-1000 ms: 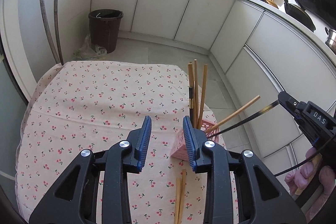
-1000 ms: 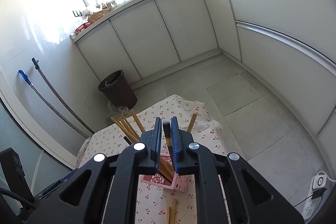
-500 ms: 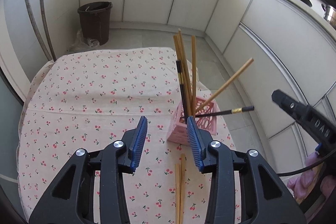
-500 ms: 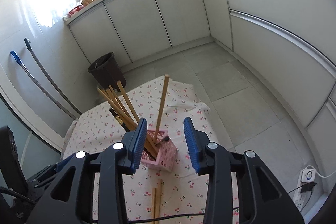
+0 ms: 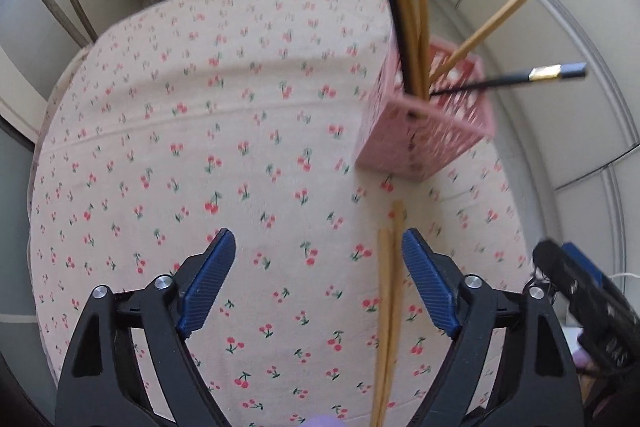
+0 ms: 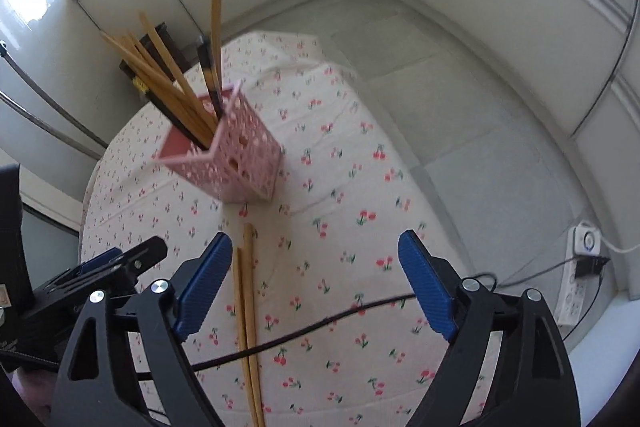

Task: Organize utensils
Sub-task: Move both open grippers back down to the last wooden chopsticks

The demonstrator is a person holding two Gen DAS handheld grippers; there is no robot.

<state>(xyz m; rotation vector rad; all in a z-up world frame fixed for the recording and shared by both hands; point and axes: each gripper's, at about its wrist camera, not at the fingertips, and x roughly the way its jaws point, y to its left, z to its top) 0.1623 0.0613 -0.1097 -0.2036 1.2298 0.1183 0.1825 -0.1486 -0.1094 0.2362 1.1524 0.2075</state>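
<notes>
Cherry-print tablecloth (image 5: 200,131), pink basket (image 5: 424,131) holding chopsticks. Both grippers, left gripper (image 5: 318,281) and right gripper (image 6: 314,283), spread wide, empty. Probably next: closing on the wooden pair (image 6: 246,307) just before the basket.

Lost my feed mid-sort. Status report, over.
Left gripper and right gripper open, empty. Two wooden chopsticks lie on the tablecloth, short of pink holder. Black cable crosses them.

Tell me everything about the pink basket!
The pink basket is a small square holder, plastic-looking, its walls full of little holes. It stands upright on the cherry tablecloth, open on top, with wooden and black chopsticks leaning out. Two more wooden chopsticks lie just before it. No gripper touches it.
</notes>
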